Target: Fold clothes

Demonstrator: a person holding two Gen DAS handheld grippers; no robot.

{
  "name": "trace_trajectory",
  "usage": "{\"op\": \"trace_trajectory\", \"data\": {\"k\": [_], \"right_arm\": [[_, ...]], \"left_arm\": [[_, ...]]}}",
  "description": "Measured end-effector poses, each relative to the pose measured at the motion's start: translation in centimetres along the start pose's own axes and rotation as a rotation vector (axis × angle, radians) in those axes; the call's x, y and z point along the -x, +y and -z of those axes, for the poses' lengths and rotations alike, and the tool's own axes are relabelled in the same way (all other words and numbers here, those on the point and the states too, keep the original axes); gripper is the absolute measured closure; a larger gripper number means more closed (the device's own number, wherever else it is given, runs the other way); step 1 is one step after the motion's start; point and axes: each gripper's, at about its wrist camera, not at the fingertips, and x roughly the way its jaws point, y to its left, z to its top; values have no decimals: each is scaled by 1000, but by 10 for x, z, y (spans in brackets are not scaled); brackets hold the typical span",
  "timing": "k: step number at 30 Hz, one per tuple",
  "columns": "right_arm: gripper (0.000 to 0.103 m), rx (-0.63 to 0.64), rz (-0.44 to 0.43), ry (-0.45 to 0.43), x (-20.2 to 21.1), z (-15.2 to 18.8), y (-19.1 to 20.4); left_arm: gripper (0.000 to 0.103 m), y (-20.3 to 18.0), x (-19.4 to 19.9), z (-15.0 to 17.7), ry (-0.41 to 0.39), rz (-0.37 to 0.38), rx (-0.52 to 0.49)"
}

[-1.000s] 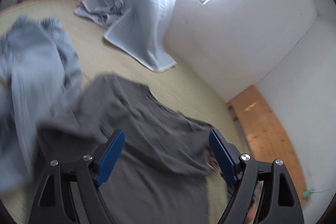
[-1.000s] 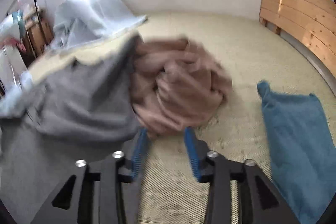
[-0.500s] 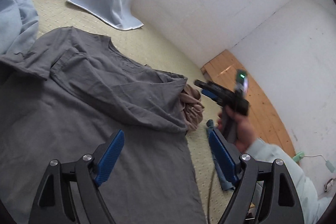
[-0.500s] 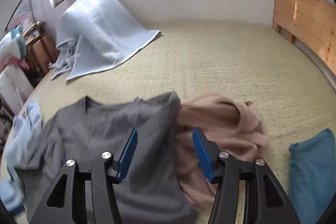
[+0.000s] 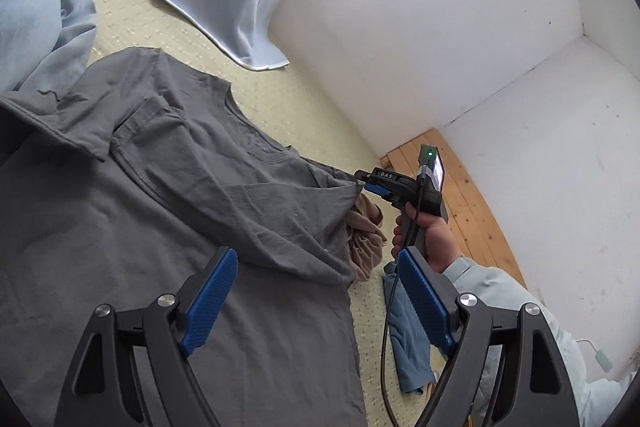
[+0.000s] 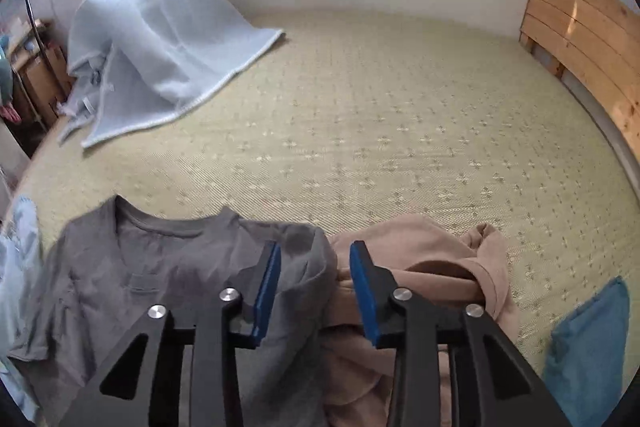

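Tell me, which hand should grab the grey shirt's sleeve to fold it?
Probably the right. The right gripper already straddles the grey shirt at its sleeve edge, jaws closing around the cloth. The left gripper hangs open above the shirt's body, farther from that sleeve.

Both wrist views look down, near, sharing the grey shirt (image 5: 160, 211).

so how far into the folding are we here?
Early. Done: the grey T-shirt is spread roughly flat on the mat, though one sleeve still lies crumpled over it. In hand: the right claw is closing at the shirt's shoulder edge, cloth between its pads but not yet pinched; the left claw hangs open above the shirt. Left: every fold, plus the tan garment, blue cloth and light-blue garment.
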Motion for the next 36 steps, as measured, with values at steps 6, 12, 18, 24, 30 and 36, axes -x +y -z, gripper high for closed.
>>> {"op": "trace_trajectory", "data": {"k": [6,12,18,24,30,36], "right_arm": [[97,39,40,28,-11,-4,3],[103,149,66,3,-1,-13,17],[103,140,175,-20,4,-30,13],[102,130,255,41,-26,-30,1],[72,124,265,-66,8,-24,9],[59,334,73,-210,65,28,99]], "left_arm": [[17,14,0,-2,0,12,63],[17,24,-4,-1,9,3,103],[17,22,-2,-3,-2,-2,87],[17,23,2,-3,-5,-7,76],[17,27,9,-9,-31,-44,87],[17,46,43,-24,-156,-108,137]]}}
